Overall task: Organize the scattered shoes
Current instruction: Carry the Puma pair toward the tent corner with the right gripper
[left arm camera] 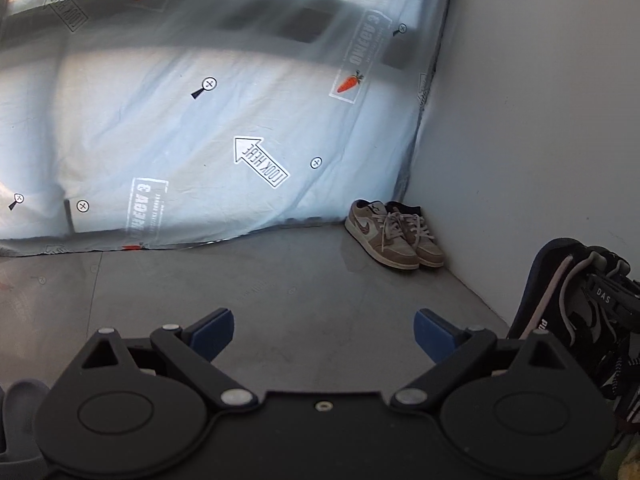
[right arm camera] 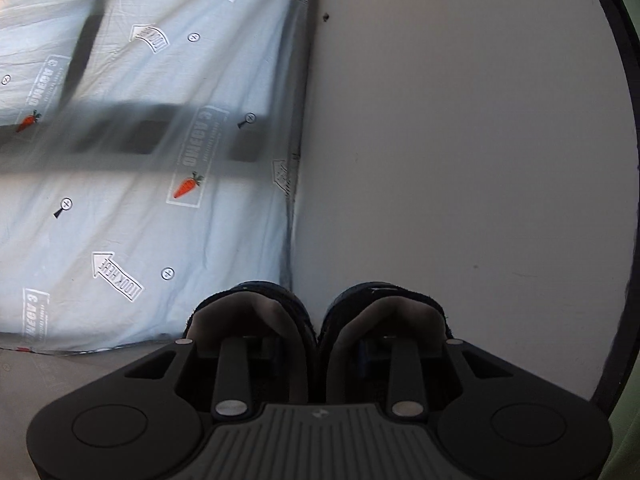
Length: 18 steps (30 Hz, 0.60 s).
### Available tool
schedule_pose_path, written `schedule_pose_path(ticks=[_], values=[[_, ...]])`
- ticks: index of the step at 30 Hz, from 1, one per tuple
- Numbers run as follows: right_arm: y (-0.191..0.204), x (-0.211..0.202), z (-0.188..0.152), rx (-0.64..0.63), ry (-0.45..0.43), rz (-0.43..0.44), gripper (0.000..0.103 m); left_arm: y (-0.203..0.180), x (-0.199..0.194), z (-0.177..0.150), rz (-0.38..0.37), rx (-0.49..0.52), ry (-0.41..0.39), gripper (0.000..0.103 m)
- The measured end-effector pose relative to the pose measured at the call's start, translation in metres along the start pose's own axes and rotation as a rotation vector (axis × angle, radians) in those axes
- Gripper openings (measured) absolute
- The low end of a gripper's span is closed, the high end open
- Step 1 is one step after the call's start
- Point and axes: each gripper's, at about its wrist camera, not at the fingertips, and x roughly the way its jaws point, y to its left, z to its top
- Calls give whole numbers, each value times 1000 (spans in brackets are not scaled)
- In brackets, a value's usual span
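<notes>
While the right tongs (right arm camera: 318, 354) pinch a dark pair of shoes (right arm camera: 320, 320) by the inner collars, the tan pair (left arm camera: 394, 234) sits ahead-right against the wall (left arm camera: 520, 140); left tongs (left arm camera: 324, 338) gape empty.

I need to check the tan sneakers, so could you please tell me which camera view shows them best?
The left wrist view: the tan sneakers sit side by side on the floor, in the corner by the wall. The right wrist view does not show them.

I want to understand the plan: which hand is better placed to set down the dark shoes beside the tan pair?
Right. The right gripper already pinches the dark shoes together, facing the wall corner. The left gripper is open, holding nothing, aimed toward the tan pair.
</notes>
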Motion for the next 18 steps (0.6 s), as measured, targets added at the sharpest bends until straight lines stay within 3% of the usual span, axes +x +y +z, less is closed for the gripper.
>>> schedule_pose_path(ticks=[7, 18], values=[[-38, 54, -16, 1, 97, -13, 36, -25, 15, 4, 43, 14, 29, 98], [-26, 165, -27, 3, 195, 66, 37, -18, 65, 28, 187, -17, 84, 98]])
